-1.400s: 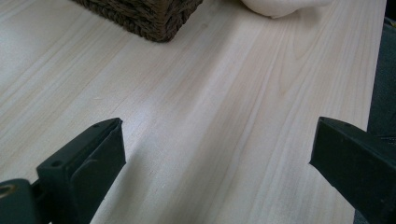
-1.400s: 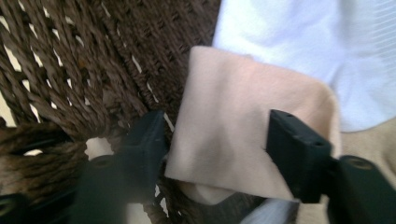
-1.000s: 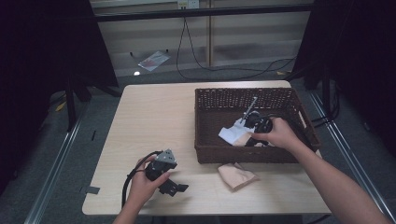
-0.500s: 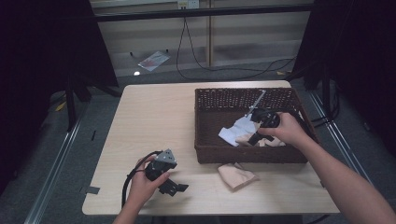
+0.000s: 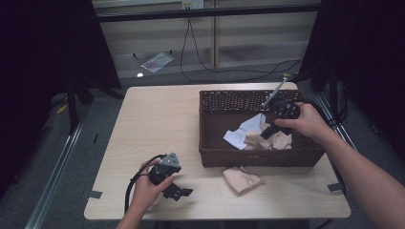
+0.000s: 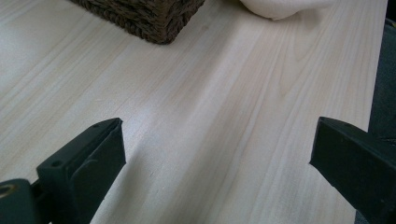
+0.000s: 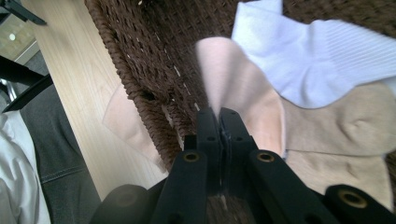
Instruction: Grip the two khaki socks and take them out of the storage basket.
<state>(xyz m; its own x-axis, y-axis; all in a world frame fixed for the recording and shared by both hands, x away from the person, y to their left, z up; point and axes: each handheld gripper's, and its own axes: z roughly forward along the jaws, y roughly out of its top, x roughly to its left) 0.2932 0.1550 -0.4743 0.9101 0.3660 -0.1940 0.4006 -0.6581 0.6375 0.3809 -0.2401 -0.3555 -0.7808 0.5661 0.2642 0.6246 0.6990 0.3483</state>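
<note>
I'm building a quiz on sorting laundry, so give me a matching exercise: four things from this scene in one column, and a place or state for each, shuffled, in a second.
Things:
1. pink sock
2. white sock
3. left tongs
4. peach sock on the table

Places or states:
A. open, low over bare wood
B. lying in the basket, not gripped
C. outside the basket, by its near wall
D. pinched in the right tongs

Pairs: 1-D, 2-B, 3-A, 4-C

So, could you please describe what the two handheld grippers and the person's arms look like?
Both are black. The left gripper has a grey three-cornered plate on top, a looping black cable and blocky jaws. The right gripper has flat jaws on arms with brass-coloured rivets. Both forearms are bare, no sleeves.
</note>
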